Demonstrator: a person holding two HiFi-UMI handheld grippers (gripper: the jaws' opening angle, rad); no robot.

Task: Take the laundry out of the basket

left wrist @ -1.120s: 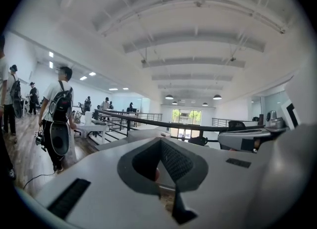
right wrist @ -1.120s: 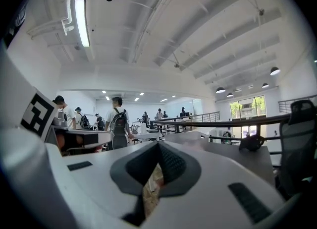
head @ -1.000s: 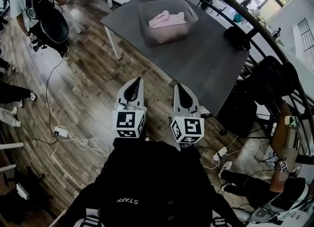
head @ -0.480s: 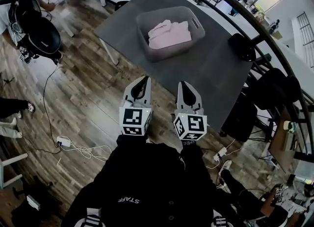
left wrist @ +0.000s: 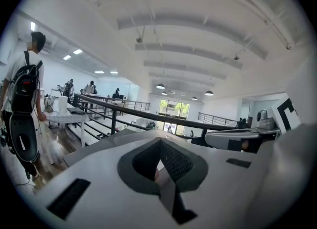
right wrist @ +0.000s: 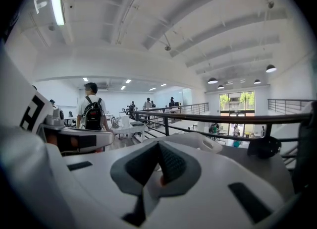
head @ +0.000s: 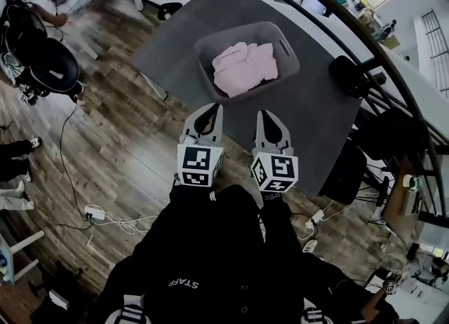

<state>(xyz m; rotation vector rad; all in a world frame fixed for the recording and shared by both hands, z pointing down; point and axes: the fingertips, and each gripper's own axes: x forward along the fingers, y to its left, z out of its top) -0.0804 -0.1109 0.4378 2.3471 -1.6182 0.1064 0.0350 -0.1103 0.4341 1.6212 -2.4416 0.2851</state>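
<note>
the laundry (head: 244, 69) is a soft, crumpled heap of pale pink cloth lying inside the basket (head: 203, 63), a grey plastic tub with rounded corners and a slot handle; the basket stands on a flat, dark grey table (head: 175, 45); the left gripper (head: 210, 108) and right gripper (head: 267, 114), smooth white shells with dark ribbed pads, point at the basket's near side, side by side and apart from it; both have their jaws closed together on nothing; wood-plank floor (head: 119, 133) lies beneath.
</note>
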